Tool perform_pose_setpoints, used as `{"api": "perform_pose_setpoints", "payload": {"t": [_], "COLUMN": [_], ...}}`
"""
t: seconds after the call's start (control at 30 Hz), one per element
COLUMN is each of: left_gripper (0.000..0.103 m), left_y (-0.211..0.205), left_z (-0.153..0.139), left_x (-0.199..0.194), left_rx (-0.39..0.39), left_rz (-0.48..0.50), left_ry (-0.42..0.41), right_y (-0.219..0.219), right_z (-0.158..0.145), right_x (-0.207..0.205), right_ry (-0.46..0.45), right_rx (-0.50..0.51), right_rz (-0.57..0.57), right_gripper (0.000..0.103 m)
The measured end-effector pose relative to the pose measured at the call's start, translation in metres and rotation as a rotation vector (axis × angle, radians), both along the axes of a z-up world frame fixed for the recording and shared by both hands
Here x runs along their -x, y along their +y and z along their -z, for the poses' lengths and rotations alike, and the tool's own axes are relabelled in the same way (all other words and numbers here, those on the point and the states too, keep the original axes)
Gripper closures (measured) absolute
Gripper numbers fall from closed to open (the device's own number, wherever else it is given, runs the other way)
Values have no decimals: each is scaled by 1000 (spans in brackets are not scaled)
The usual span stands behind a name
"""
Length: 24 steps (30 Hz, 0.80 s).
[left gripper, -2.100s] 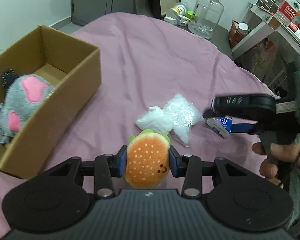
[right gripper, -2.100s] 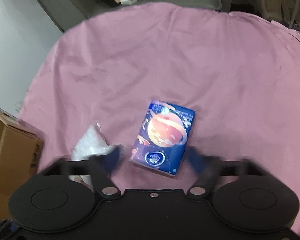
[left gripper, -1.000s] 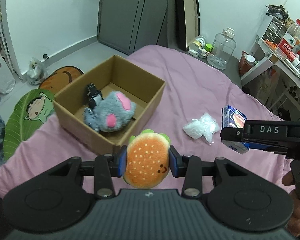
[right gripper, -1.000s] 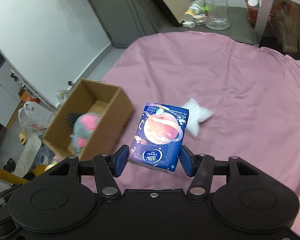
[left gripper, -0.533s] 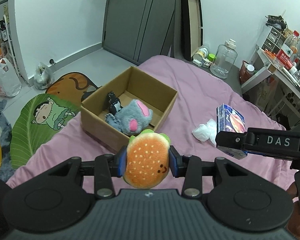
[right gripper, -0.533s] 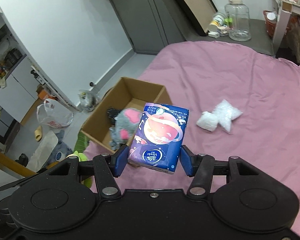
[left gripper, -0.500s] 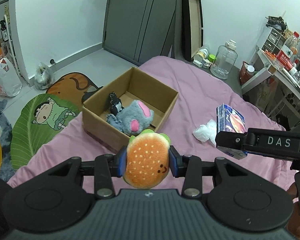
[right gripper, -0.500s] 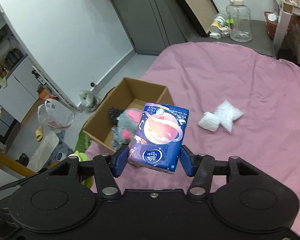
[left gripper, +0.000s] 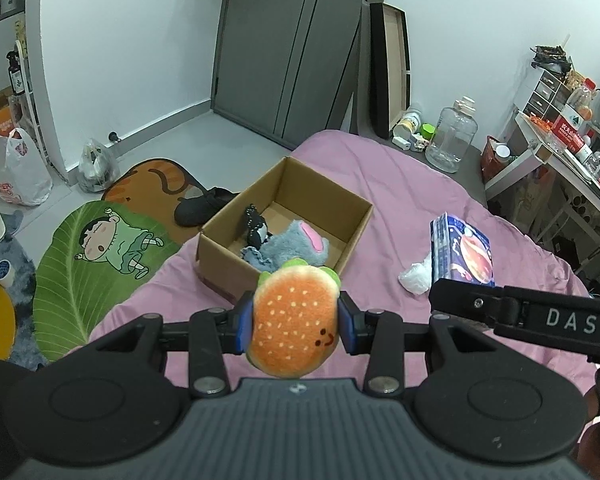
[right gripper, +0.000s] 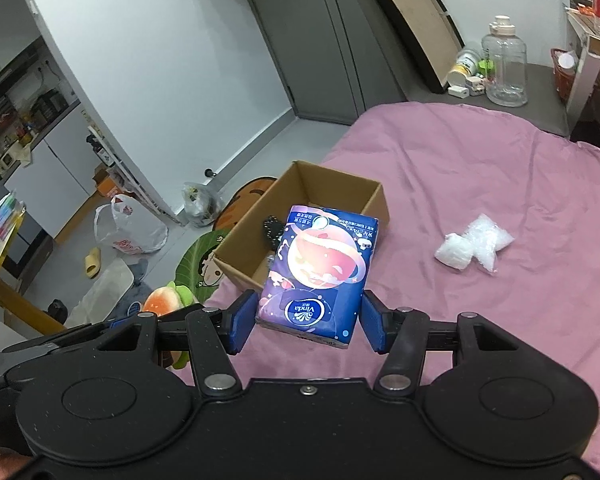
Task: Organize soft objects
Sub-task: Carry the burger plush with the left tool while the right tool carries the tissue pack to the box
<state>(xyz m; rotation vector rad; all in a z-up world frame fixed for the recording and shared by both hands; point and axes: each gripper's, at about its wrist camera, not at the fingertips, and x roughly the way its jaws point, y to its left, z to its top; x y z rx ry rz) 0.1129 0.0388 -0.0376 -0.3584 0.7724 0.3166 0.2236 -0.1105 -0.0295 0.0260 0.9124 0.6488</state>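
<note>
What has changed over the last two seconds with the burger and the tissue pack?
The right claw closed on the tissue pack and lifted it off the pink sheet. Both claws rose and pulled back. The left claw kept its grip on the burger; the box and white bags stayed put.

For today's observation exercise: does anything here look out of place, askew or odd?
The white plastic bags lie crumpled and loose on the pink bedsheet, outside the cardboard box. The tissue pack sits tilted in the right gripper. Nothing looks spilled or damaged.
</note>
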Motion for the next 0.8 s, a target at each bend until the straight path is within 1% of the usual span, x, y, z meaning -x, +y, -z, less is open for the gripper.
{"api": "perform_pose_setpoints", "payload": {"t": [0.43,0.8], "left_gripper": [62,62], "left_y": [22,45], "left_z": [-7,-7], "left_x": [5,-6], "left_rx": [-22,-31], "left_rz": [-3,-7], "left_ry": [-8,-11], "right_y": [22,38], "right_z": [-4,5], "right_x": [6,-1], "right_ry": [-21,-9], "right_rx": [-6,3], "right_rz": [-26,-32], "right_gripper": [49,49]}}
